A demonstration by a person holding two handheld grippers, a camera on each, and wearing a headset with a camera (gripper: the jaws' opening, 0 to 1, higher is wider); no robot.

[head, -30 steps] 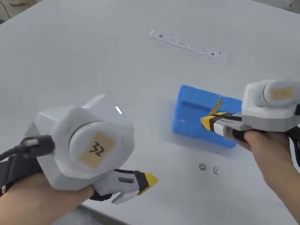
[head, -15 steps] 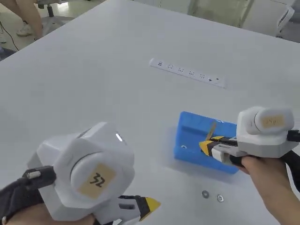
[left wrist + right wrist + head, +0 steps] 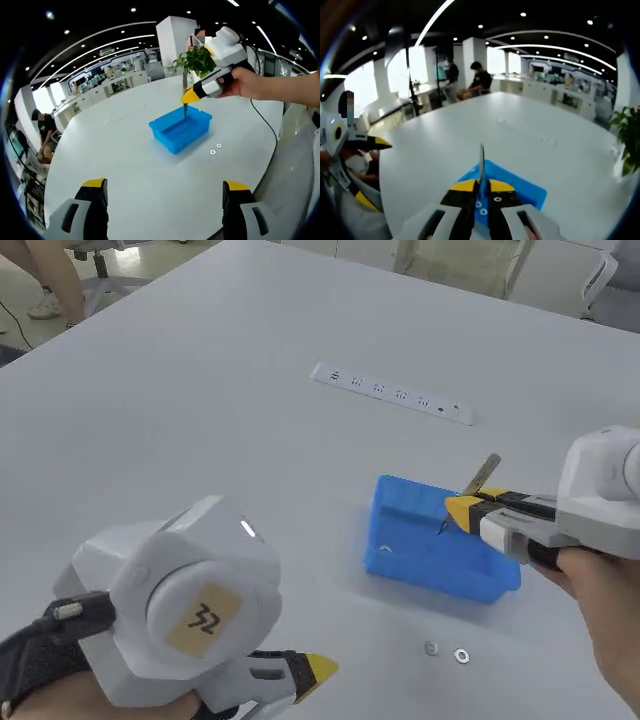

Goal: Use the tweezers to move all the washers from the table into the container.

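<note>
A blue container (image 3: 400, 508) stands on the white table, also seen in the left gripper view (image 3: 172, 135) and the right gripper view (image 3: 525, 189). My right gripper (image 3: 462, 512) is shut on metal tweezers (image 3: 484, 474), whose tips hang over the container's far right part. The left gripper view shows this right gripper (image 3: 191, 96) with the tweezers (image 3: 184, 82) pointing down into the container. Two washers (image 3: 431, 647) (image 3: 461, 655) lie on the table in front of the container. My left gripper (image 3: 305, 677) is open at the lower left, its jaws wide apart and holding nothing.
A white power strip (image 3: 392, 393) lies on the table behind the container. Small rings (image 3: 478, 204) show on the container floor under the right jaws. People sit at the far table edge (image 3: 481, 80). A potted plant (image 3: 197, 59) stands beyond the right gripper.
The right gripper with the tweezers has lifted slightly and drawn back toward the container's right side. The head camera has shifted. The left gripper stays open in place.
</note>
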